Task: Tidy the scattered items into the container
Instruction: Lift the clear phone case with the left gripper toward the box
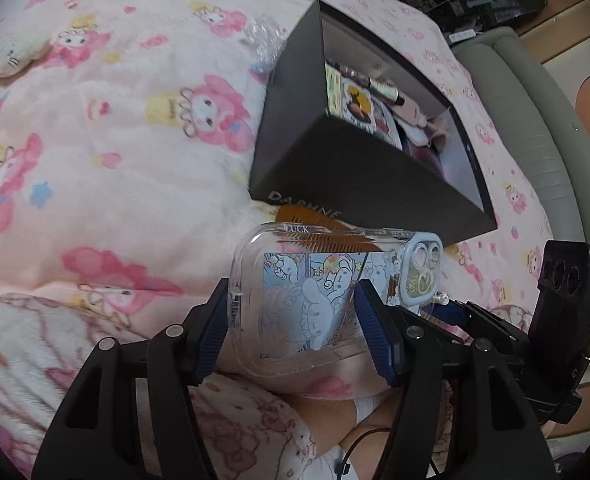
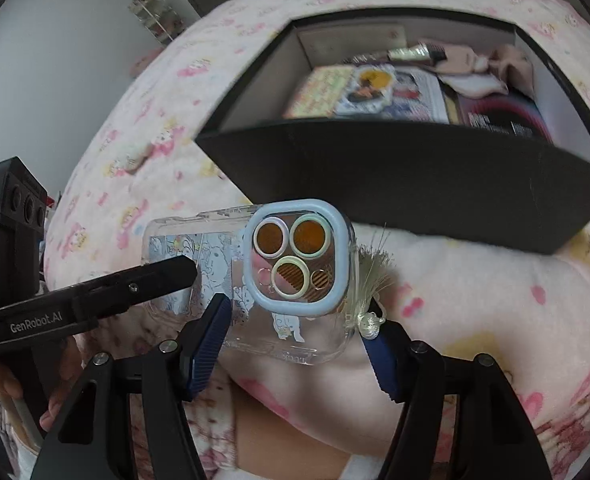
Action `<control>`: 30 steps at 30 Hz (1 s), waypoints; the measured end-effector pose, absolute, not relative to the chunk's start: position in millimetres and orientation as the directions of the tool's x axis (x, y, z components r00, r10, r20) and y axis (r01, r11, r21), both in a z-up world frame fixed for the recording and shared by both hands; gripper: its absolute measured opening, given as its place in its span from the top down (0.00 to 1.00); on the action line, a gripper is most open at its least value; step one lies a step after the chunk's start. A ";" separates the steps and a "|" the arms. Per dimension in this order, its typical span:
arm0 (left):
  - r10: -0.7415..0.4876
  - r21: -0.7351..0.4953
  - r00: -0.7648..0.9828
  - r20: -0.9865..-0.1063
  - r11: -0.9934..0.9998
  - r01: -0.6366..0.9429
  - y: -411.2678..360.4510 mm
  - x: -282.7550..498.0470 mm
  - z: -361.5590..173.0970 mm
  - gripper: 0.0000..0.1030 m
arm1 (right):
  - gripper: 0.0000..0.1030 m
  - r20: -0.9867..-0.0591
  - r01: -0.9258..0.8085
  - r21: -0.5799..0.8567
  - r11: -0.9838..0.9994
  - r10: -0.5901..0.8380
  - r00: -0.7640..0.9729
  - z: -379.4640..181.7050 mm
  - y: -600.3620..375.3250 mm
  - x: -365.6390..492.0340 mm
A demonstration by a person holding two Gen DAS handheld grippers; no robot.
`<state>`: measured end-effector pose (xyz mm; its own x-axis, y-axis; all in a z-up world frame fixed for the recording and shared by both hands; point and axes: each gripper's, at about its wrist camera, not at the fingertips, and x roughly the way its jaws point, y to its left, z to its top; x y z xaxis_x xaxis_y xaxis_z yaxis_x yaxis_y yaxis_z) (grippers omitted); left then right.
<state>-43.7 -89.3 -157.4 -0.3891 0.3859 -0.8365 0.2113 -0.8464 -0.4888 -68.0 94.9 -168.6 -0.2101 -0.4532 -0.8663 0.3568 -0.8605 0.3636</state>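
A clear phone case [image 1: 315,296] printed with cartoon dogs, with a pale blue camera ring [image 2: 299,256] and a tassel charm [image 2: 369,276], hangs above the pink blanket. My left gripper [image 1: 291,332] is shut on its plain end, blue pads against its sides. My right gripper [image 2: 295,332] is shut on the camera end. One left finger [image 2: 155,280] reaches in from the left in the right wrist view. Beyond the case stands the open black box [image 1: 355,184] [image 2: 395,184], which holds cards, a booklet and pink cloth. An orange comb [image 1: 307,226] lies at the box's foot, partly behind the case.
A cream plush cat [image 1: 11,56] and a scrap of bubble wrap [image 1: 263,36] lie on the blanket left of the box. The grey bed edge [image 1: 535,128] runs along the right. A person's patterned pyjama leg [image 1: 235,420] is under the grippers.
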 end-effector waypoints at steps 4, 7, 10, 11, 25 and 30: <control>0.407 -0.487 -0.339 -0.848 -0.850 0.200 -78.1 -48.8 -168.5 0.40 | 0.39 -0.880 0.328 0.381 -0.865 -0.448 -0.158 -182.4 110.5 -67.6; 0.382 -0.455 -0.313 -0.869 -0.865 0.209 -73.7 -50.6 -174.8 0.40 | 0.39 -0.888 0.317 0.376 -0.871 -0.436 -0.143 -186.3 118.4 -65.3; 0.342 -0.429 -0.325 -0.882 -0.868 0.249 -78.3 -50.3 -176.7 0.40 | 0.39 -0.889 0.309 0.368 -0.877 -0.429 -0.161 -183.0 127.1 -63.6; 0.344 -0.434 -0.330 -0.879 -0.864 0.255 -79.7 -50.0 -177.0 0.40 | 0.39 -0.885 0.301 0.371 -0.878 -0.433 -0.172 -180.7 131.2 -63.7; 0.377 -0.458 -0.348 -0.858 -0.869 0.188 -58.7 -46.7 -168.6 0.38 | 0.40 -0.864 0.302 0.385 -0.872 -0.456 -0.215 -179.7 140.9 -64.4; 0.360 -0.439 -0.329 -0.873 -0.875 0.205 -61.3 -53.9 -178.8 0.39 | 0.40 -0.851 0.324 0.388 -0.863 -0.470 -0.233 -176.6 144.6 -68.6</control>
